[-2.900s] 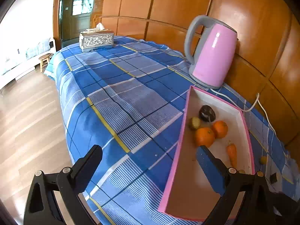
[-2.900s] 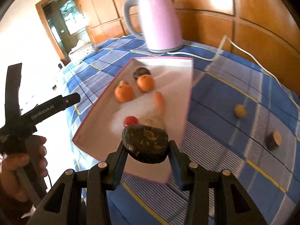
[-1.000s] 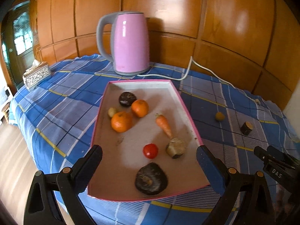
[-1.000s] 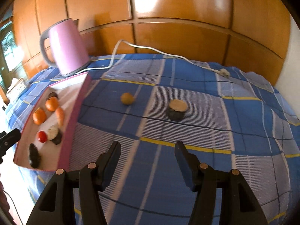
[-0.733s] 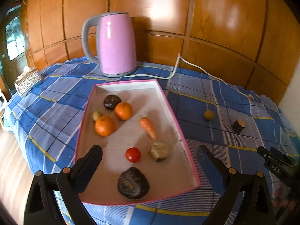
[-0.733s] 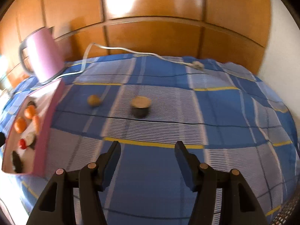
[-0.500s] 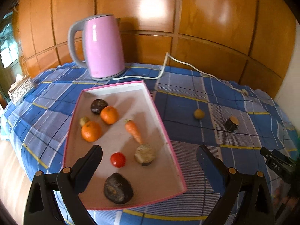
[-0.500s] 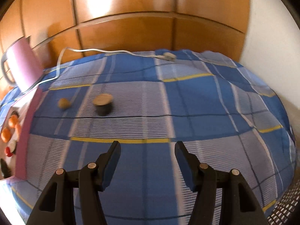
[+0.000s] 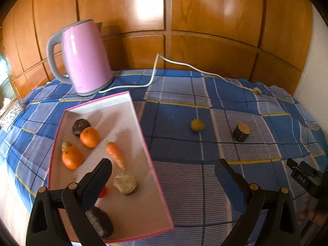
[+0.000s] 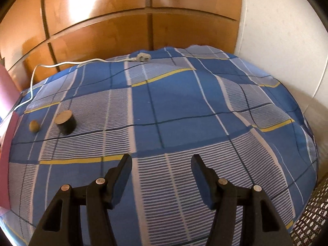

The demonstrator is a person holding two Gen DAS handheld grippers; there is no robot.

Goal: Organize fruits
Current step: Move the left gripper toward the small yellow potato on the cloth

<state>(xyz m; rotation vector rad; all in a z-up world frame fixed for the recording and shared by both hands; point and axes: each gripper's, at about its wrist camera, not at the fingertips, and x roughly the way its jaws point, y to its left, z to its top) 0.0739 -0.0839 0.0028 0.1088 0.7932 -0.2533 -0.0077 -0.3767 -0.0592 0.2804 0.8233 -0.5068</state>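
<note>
Now the pink-rimmed tray (image 9: 143, 135) lies on the blue checked cloth (image 9: 184, 182), its long axis running from the near left corner toward the pink kettle (image 9: 86, 57) at the back. Inside it the carrot (image 9: 114, 154) lies along the same line, thick end toward the kettle and tip toward the camera, between two oranges (image 9: 89, 137) and a cut brown fruit (image 9: 125, 182); a dark lump (image 9: 100, 221) sits at the near end. Two pieces lie outside, right of the tray and well apart from it: a small yellow fruit (image 9: 197, 125) and a dark stub (image 10: 65, 123) standing cut face up, near each other.

The left gripper (image 9: 164, 170) is spread wide and empty over the tray's right rim. The right gripper (image 10: 162, 165) is also spread and empty.

Compared with three seconds ago, the right gripper no longer holds the dark lump, which now rests in the tray, and both views have swung right.

Bare cloth fills the space ahead of the right gripper as far as the white wall (image 10: 287, 41); the kettle's cord (image 9: 184, 65) runs along the back edge.
</note>
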